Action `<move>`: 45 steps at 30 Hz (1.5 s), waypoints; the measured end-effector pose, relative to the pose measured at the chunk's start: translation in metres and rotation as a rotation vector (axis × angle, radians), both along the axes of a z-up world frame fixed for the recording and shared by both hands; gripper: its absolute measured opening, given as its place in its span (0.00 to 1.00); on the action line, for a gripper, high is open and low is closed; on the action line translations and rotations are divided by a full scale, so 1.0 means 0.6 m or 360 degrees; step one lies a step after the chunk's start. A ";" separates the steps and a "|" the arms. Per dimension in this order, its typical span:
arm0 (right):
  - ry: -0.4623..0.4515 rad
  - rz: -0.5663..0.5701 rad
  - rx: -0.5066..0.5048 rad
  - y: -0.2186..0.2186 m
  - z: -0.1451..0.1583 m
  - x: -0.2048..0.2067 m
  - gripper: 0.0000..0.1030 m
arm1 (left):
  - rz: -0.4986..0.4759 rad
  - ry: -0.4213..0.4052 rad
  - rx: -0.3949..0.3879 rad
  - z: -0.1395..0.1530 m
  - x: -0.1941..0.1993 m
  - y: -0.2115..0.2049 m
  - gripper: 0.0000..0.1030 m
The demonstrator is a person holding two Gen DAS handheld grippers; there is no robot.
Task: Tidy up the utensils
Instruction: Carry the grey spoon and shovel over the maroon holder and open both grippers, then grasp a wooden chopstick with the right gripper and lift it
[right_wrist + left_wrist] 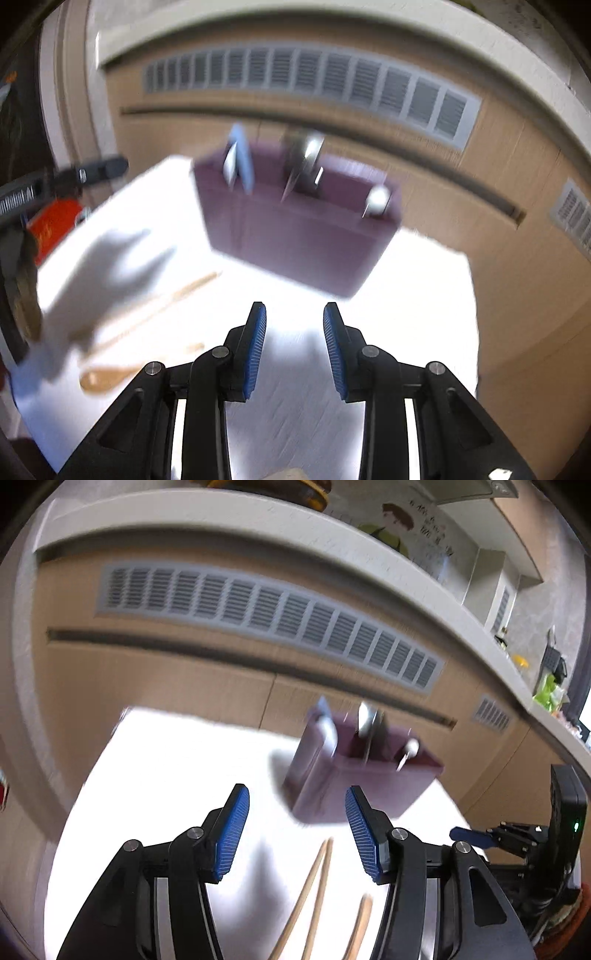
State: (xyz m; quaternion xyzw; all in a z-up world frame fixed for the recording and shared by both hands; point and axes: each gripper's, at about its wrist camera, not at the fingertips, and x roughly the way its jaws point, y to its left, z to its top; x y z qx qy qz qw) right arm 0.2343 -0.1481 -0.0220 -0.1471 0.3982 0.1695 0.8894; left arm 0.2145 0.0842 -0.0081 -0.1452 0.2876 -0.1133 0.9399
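Both grippers are nearest: left gripper (pixel 297 830) with jaws wide apart and empty, right gripper (pixel 294 347) likewise parted with nothing between its pads. Beneath them lies a white table (pixel 177 760). Toward its far edge stands a purple holder (pixel 354 775), near a beige cabinet (pixel 177 672) with a grey vent (pixel 266 616). Metal utensils (pixel 367 723) stand upright in its compartments. Wooden chopsticks (pixel 314 890) lie flat on the table below the left gripper. A wooden spoon (pixel 107 378) lies beside them; detail is blurred.
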 end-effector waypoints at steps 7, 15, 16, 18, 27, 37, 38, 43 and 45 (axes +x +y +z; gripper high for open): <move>0.0316 -0.0020 0.0235 0.004 -0.087 -0.062 0.29 | -0.0071 0.0197 0.0132 -0.059 -0.062 0.007 0.53; 0.0402 -0.0022 0.0393 0.082 -0.075 -0.037 0.29 | 0.0071 0.0248 0.0288 -0.069 -0.089 0.034 0.53; 0.0439 -0.0038 0.0408 0.095 -0.079 -0.026 0.28 | 0.0098 0.0251 0.0304 -0.070 -0.091 0.043 0.53; 0.0450 -0.0052 0.0396 0.120 -0.084 -0.011 0.27 | 0.0127 0.0264 0.0330 -0.073 -0.090 0.056 0.53; 0.0408 -0.0046 0.0113 0.198 -0.102 0.018 0.17 | 0.0110 0.0298 0.0245 -0.079 -0.078 0.078 0.53; 0.0510 0.0056 0.0129 0.126 -0.086 0.009 0.01 | 0.0054 0.0313 0.0218 -0.073 -0.070 0.062 0.53; 0.0500 0.0044 0.0148 0.111 -0.082 0.011 0.01 | 0.0047 0.0320 0.0209 -0.074 -0.069 0.061 0.53; 0.0474 -0.0070 0.0334 0.013 -0.055 0.009 0.01 | -0.0029 0.0374 0.0168 -0.083 -0.060 0.034 0.53; 0.0446 -0.0124 0.0370 -0.024 -0.045 -0.001 0.01 | -0.0103 0.0402 0.0140 -0.087 -0.057 0.014 0.53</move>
